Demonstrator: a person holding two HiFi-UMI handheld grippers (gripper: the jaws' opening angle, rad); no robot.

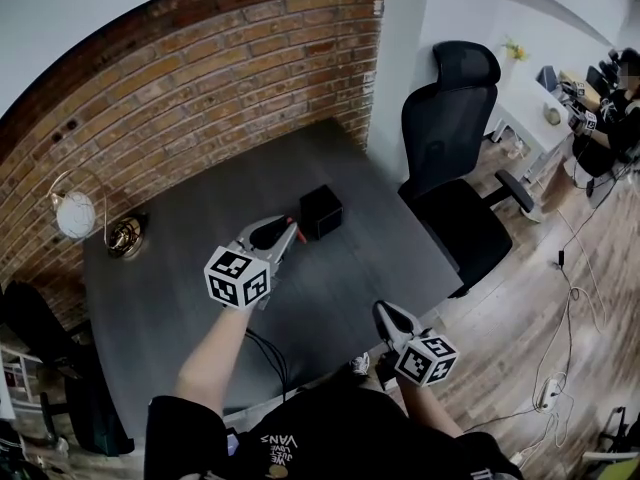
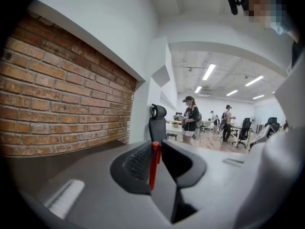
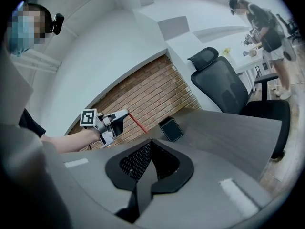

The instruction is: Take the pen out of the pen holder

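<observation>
A thin red pen (image 2: 153,163) stands upright between the pads of my left gripper (image 2: 155,152), which is shut on it. In the head view the left gripper (image 1: 291,231) hovers over the grey table (image 1: 180,288), just left of the black cube-shaped pen holder (image 1: 321,211), and the pen (image 1: 290,223) is clear of the holder. The right gripper view shows the pen (image 3: 137,123) sticking down out of the left gripper (image 3: 125,113) beside the holder (image 3: 171,129). My right gripper (image 1: 384,312) hangs at the table's near right edge, with its jaws (image 3: 150,144) shut and nothing in them.
A brick wall (image 1: 200,78) runs behind the table. A wire lamp with a white globe (image 1: 76,214) and a brass object (image 1: 125,236) stand at the far left. A black office chair (image 1: 455,168) is at the table's right. A black cable (image 1: 270,353) lies near the front edge.
</observation>
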